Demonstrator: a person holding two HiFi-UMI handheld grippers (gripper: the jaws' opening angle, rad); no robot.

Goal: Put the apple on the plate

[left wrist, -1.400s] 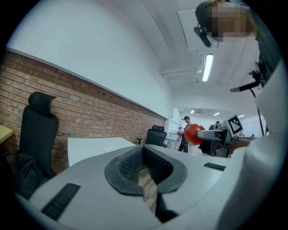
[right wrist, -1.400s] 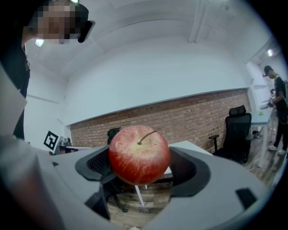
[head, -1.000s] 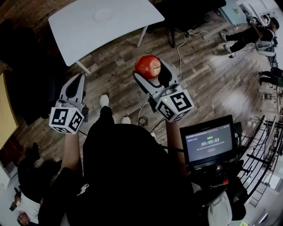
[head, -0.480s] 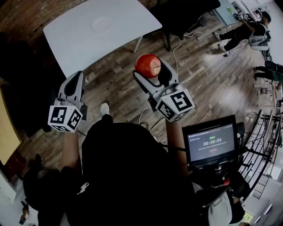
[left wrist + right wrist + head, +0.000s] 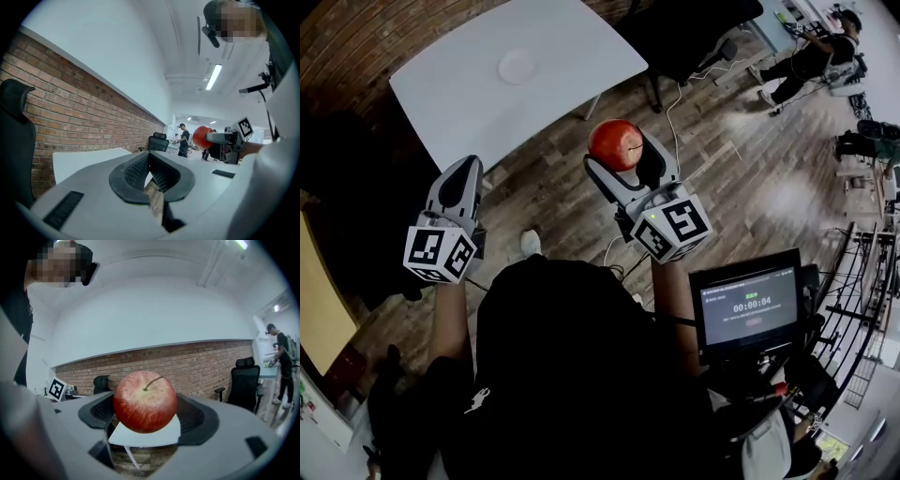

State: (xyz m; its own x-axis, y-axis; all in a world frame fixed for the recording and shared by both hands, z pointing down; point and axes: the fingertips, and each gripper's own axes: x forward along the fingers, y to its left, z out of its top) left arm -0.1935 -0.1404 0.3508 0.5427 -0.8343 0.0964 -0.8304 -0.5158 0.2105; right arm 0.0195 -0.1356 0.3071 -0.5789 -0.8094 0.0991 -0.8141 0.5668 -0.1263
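In the head view, a red apple [image 5: 616, 143] is held off the floor in my right gripper [image 5: 623, 159], which is shut on it. The right gripper view shows the apple [image 5: 145, 401] stem-up between the two dark pads [image 5: 101, 411]. A white plate [image 5: 517, 66] lies on the white table [image 5: 572, 47] ahead of both grippers, well apart from the apple. My left gripper [image 5: 461, 178] hangs at the left, shut and holding nothing; its own view shows its jaw tips [image 5: 150, 161] together and the apple [image 5: 202, 137] off to the right.
A black office chair [image 5: 684, 28] stands right of the table, with a cable [image 5: 680, 103] trailing over the wooden floor. A screen with a timer [image 5: 748, 305] sits at my right side. People [image 5: 811, 56] are at the far right. A brick wall [image 5: 70, 122] runs behind the table.
The table and plate have slid lower and nearer in the head view. Both grippers keep nearly the same pose, and the apple stays held. The timer went from 00:00:03 to 00:00:04.
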